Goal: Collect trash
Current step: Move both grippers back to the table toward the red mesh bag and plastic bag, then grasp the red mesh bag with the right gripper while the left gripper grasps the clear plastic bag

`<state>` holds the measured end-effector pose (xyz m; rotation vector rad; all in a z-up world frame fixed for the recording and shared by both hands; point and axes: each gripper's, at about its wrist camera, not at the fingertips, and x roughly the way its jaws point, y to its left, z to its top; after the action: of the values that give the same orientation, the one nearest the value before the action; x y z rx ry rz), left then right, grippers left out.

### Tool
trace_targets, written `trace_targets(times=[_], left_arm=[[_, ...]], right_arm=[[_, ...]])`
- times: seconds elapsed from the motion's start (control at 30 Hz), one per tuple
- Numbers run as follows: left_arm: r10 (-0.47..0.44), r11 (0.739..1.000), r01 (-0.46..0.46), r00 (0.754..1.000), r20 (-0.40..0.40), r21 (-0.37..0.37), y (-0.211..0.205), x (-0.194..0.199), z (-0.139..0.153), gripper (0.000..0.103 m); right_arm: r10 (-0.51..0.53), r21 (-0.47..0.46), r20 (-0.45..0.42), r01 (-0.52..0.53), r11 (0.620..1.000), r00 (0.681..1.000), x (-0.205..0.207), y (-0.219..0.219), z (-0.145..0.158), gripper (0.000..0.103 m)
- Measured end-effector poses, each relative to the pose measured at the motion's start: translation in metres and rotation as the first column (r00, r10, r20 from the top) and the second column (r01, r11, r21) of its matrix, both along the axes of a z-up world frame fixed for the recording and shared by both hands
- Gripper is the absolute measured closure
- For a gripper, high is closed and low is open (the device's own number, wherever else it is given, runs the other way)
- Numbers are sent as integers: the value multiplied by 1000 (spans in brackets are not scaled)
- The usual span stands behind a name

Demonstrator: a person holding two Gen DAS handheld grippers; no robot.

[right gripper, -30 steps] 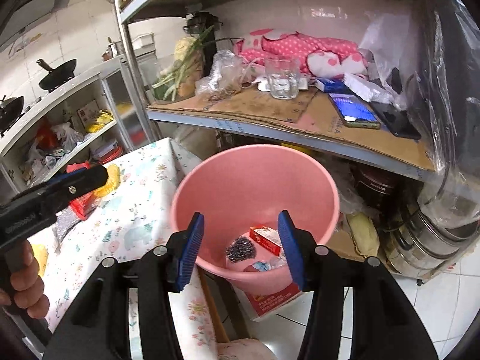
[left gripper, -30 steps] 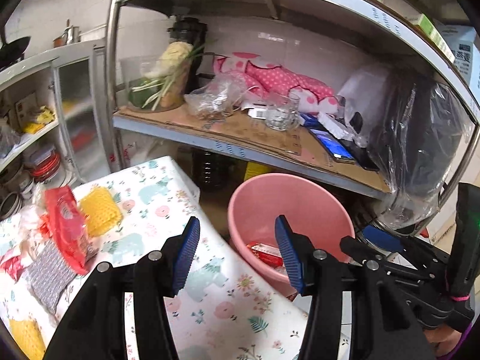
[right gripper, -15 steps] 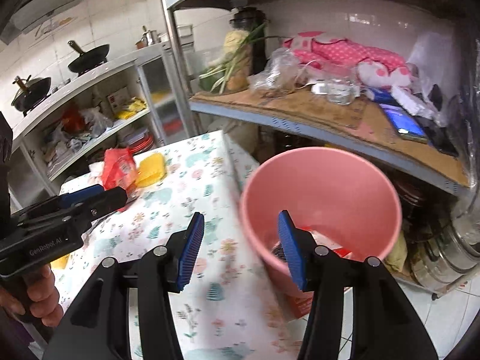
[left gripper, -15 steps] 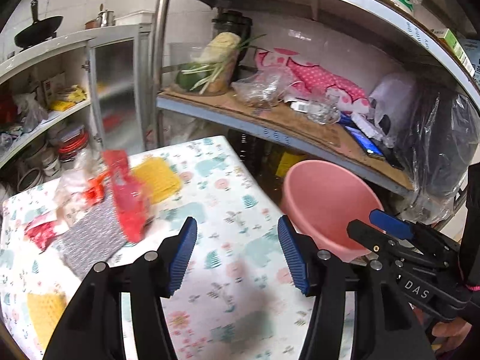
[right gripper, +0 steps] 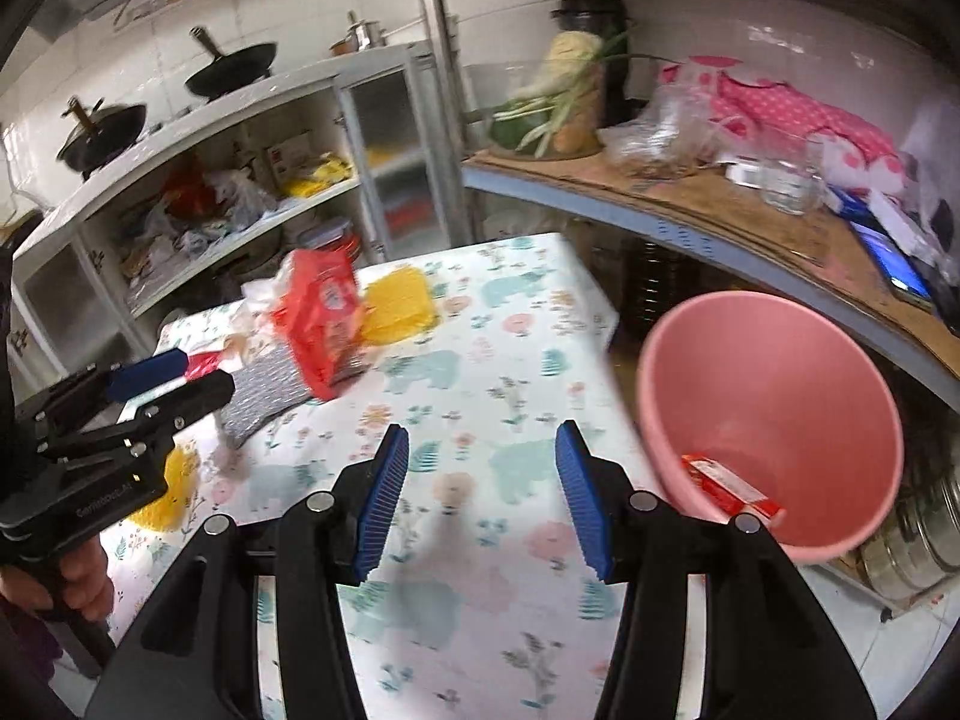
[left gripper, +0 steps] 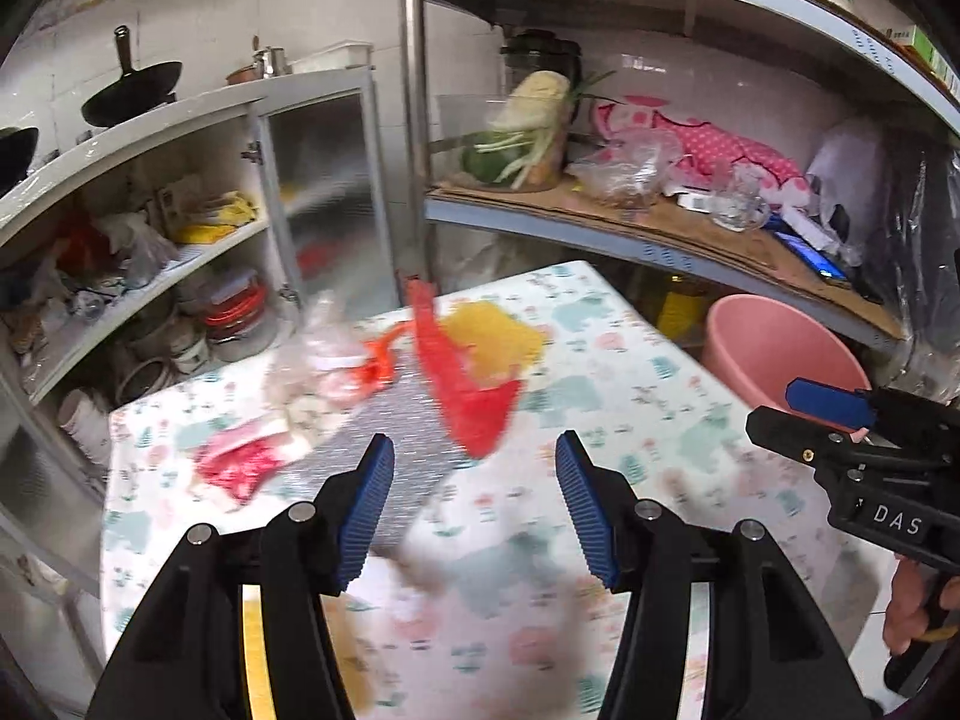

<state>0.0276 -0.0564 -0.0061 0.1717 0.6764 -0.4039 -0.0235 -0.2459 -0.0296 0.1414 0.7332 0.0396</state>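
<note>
A heap of trash lies on the flower-print table (left gripper: 630, 372): a red plastic wrapper (left gripper: 462, 384) (right gripper: 318, 312), a red-and-white packet (left gripper: 240, 462) and a clear bag (left gripper: 324, 354), partly blurred. My left gripper (left gripper: 474, 480) is open and empty, just short of the heap, over a grey patterned cloth (left gripper: 396, 468). My right gripper (right gripper: 480, 468) is open and empty above bare tablecloth (right gripper: 480, 360). To its right, off the table's edge, stands the pink bucket (right gripper: 774, 396) (left gripper: 774, 354), with a red packet (right gripper: 729, 483) inside.
A yellow sponge cloth (right gripper: 399, 303) lies behind the heap. Behind the bucket, a metal shelf (right gripper: 690, 228) carries a glass (right gripper: 786, 180), a phone and bagged greens. A white cupboard (left gripper: 198, 192) with woks on top stands to the left. Steel pots (right gripper: 912, 546) are stacked beyond the bucket.
Both grippers have swung left, from over the pink bucket to over the table. The trash heap now lies straight ahead of the left gripper, whose jaws stand a little wider.
</note>
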Motion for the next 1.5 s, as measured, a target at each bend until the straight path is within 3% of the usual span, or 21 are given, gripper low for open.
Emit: trace_targets(times=[0.27, 0.47, 0.63, 0.97, 1.1, 1.2, 1.23, 1.3, 1.5], left_arm=[[86, 995, -86, 996, -12, -40, 54, 29, 7, 48], [114, 980, -131, 987, -113, -149, 81, 68, 7, 48], [115, 968, -151, 977, -180, -200, 71, 101, 1, 48], [168, 961, -213, 956, -240, -175, 49, 148, -21, 48], [183, 966, -220, 952, -246, -135, 41, 156, -31, 61], [196, 960, -236, 951, -237, -149, 45, 157, -33, 71], [197, 959, -238, 951, -239, -157, 46, 157, -32, 72], [200, 957, -242, 951, -237, -163, 49, 155, -31, 76], [205, 950, -246, 955, -214, -190, 57, 139, -22, 78]], right_arm=[[111, 29, -7, -111, 993, 994, 33, 45, 0, 51], [143, 46, -7, -142, 989, 990, 62, 64, -3, 51], [139, 70, -26, -137, 988, 990, 86, 68, -12, 44], [149, 96, -56, -143, 985, 987, 112, 74, -29, 41], [147, 80, -52, -143, 986, 988, 121, 80, -33, 41], [156, 77, -47, -152, 985, 987, 124, 83, -36, 42], [160, 81, -46, -156, 984, 986, 125, 83, -36, 43], [163, 91, -48, -158, 983, 986, 124, 82, -36, 60], [167, 116, -43, -161, 980, 985, 115, 75, -34, 82]])
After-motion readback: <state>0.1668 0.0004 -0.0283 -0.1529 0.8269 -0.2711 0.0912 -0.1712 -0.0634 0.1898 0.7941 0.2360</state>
